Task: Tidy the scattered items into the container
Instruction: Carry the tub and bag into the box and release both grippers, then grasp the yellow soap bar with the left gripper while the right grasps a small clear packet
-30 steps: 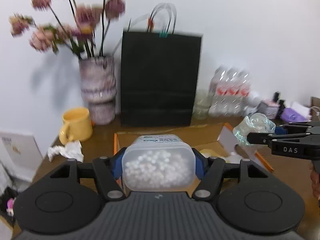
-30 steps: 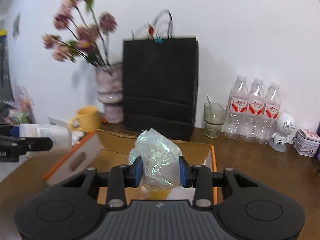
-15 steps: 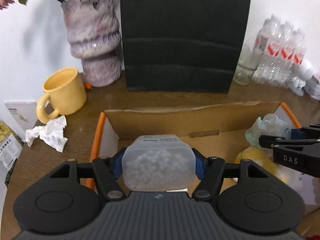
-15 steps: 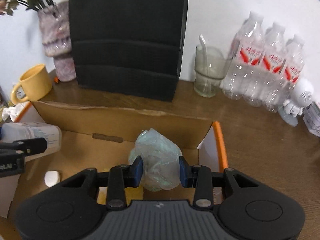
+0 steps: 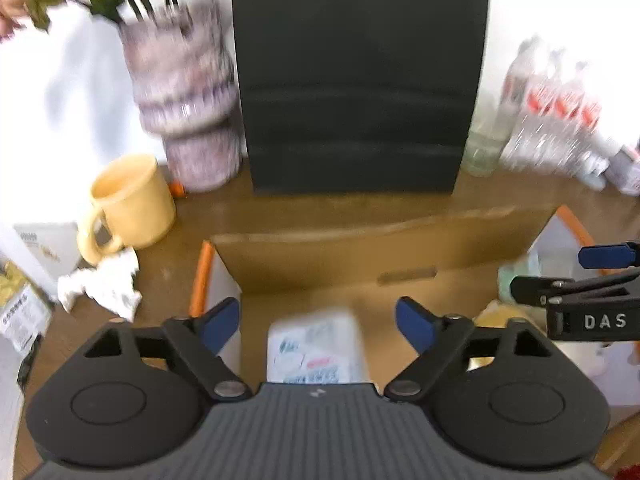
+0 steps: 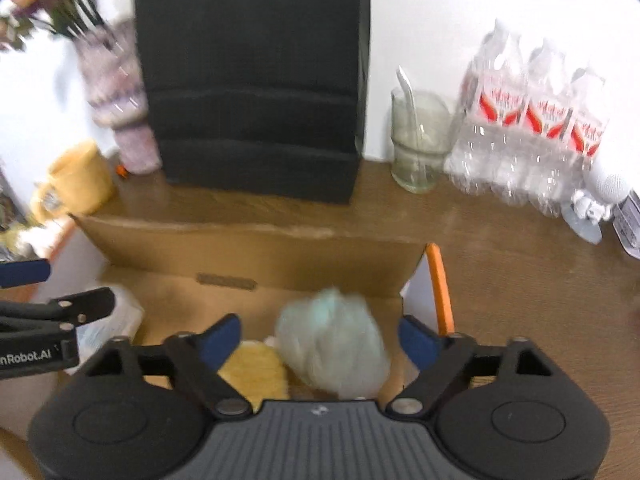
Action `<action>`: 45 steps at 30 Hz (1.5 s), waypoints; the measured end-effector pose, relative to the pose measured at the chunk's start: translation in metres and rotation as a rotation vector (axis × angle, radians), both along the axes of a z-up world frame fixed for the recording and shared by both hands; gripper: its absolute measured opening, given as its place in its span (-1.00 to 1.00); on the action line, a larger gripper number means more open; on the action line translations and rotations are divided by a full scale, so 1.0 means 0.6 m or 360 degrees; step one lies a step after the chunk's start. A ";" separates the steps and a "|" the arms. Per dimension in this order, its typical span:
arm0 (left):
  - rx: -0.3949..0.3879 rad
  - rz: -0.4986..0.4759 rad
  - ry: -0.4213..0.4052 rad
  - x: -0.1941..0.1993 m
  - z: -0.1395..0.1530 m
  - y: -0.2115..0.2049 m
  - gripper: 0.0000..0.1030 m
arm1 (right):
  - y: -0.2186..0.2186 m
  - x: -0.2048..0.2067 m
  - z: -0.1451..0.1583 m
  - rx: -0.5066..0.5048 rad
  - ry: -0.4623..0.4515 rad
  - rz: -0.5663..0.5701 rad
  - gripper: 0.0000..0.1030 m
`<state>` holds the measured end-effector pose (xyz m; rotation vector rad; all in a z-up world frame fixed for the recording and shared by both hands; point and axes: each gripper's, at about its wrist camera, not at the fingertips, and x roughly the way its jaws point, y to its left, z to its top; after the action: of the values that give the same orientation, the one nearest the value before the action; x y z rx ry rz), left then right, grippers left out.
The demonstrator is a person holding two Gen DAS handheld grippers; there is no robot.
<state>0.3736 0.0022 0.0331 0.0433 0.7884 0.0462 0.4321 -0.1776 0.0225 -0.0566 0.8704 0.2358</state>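
Both grippers hang over the cardboard box (image 5: pixel 440 240) with fingers spread wide and holding nothing: the white bottle (image 5: pixel 316 348) lies between the left gripper (image 5: pixel 318 320) fingers untouched, the crumpled bluish bag (image 6: pixel 332 344) likewise under the right gripper (image 6: pixel 320 334).

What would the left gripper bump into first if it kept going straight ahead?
Probably the white plastic bottle, which lies between the open left gripper fingers inside the cardboard box. Beyond it comes the box's floor and far wall. Blur makes the depth uncertain.
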 end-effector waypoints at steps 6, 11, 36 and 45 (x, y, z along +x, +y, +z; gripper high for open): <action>-0.0053 -0.0065 -0.0301 -0.104 0.069 0.028 1.00 | -0.017 -0.119 0.077 0.0079 -0.0255 0.0149 1.00; -0.0074 -0.0121 -0.0462 -0.221 0.077 0.050 1.00 | -0.043 -0.258 0.093 0.0060 -0.0406 0.0265 1.00; -0.0160 -0.0116 -0.0286 -0.507 -0.079 0.049 1.00 | -0.033 -0.554 -0.065 0.0109 -0.0255 0.0171 1.00; -0.0129 -0.0243 -0.0213 -0.510 -0.090 0.026 0.95 | -0.027 -0.551 -0.070 0.0072 -0.0247 0.0188 0.80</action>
<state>0.0677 0.0177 -0.0212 0.0232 0.6508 -0.1261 0.1015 -0.1937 -0.0197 -0.0832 0.7079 0.3569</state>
